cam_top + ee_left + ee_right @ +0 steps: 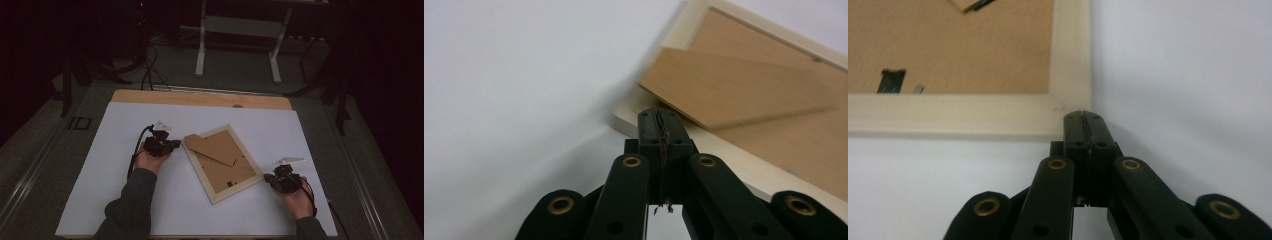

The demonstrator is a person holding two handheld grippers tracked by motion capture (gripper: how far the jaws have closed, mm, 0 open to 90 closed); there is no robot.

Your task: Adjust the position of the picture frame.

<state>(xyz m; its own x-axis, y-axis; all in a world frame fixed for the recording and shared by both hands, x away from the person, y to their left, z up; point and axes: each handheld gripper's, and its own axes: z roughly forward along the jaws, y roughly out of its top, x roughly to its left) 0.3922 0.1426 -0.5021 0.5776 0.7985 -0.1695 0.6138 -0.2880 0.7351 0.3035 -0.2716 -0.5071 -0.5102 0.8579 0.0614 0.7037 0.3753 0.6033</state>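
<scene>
Frame [221,163] face-down between both closed grippers, fingers [659,131] at opposite corners.

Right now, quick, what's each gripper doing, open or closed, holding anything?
Left gripper: closed, holding nothing, tips at the picture frame corner.
Right gripper: closed, holding nothing, tips at another frame corner.

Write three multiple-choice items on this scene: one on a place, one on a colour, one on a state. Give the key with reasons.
1. Where does the cream wooden picture frame lie?
A. between the two tools
B. on the floor
C. left of both tools

2. What colour is the frame's backing board?
A. blue
B. brown
C. black

3. How do the left tool's jaws stand?
A. wide open
B. clamped on the frame
C. shut on nothing

Key: A, the left tool and right tool flank it on the white table; B, brown board fills the frame; C, the jaws meet with nothing between.
</scene>
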